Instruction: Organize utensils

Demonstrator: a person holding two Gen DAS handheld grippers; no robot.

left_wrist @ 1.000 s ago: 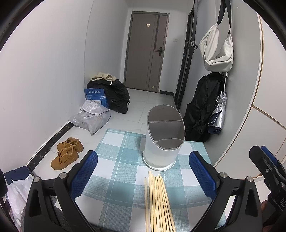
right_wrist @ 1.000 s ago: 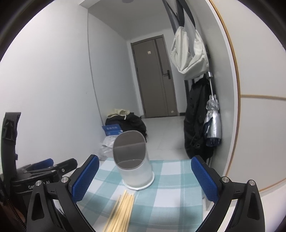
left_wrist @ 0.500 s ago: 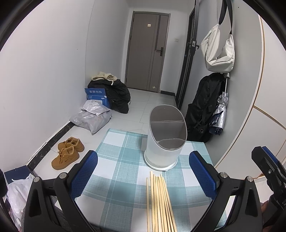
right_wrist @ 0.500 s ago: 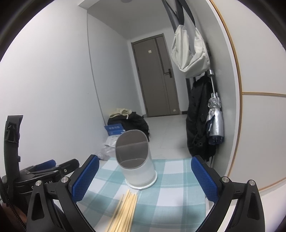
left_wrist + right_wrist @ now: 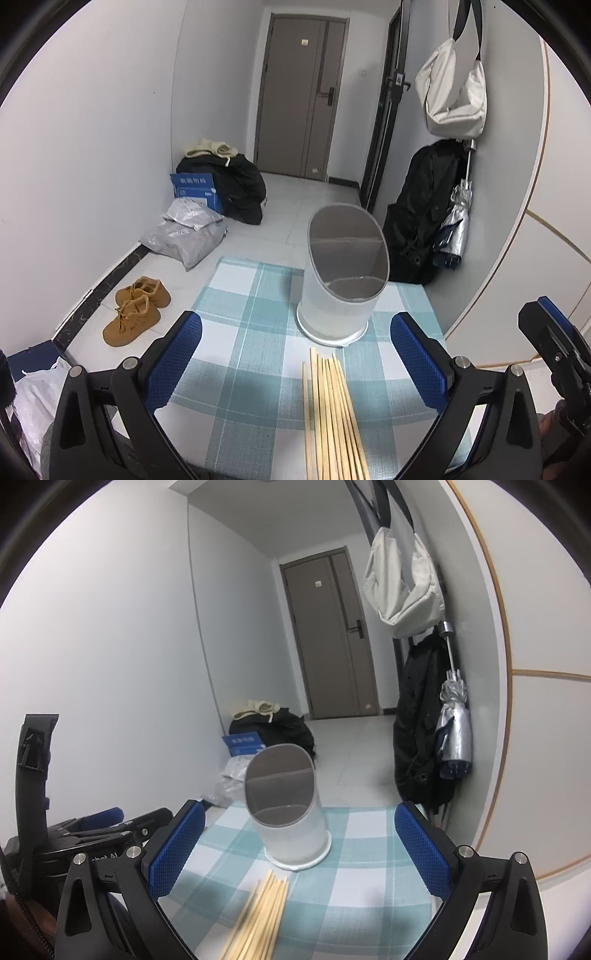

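Left gripper (image 5: 295, 363) jaws wide, nothing between them, hovering over the near part of the table (image 5: 236, 332). Right gripper (image 5: 299, 849) also spread wide and holding nothing, above the same near edge, to the right of the left one; each shows at the edge of the other's view. Chopsticks (image 5: 332, 417) lie flat in a loose bundle on the checked cloth (image 5: 258, 302) between the left gripper's fingers, tips pointing at the holder (image 5: 341, 291), close to its base but not touching. In the right wrist view the chopsticks (image 5: 262, 912) are blurred, fanned slightly, near edge of table. Holder (image 5: 291, 812) is white, upright, slanted oval mouth with a divider, standing toward the far edge of the table, nothing visible inside. Beyond the table: brown shoes (image 5: 136, 308) on the floor left, grey bags (image 5: 184, 236) by the wall, white bag (image 5: 452, 96) and umbrella (image 5: 456, 221) hanging right, door (image 5: 299, 99) at the far end.
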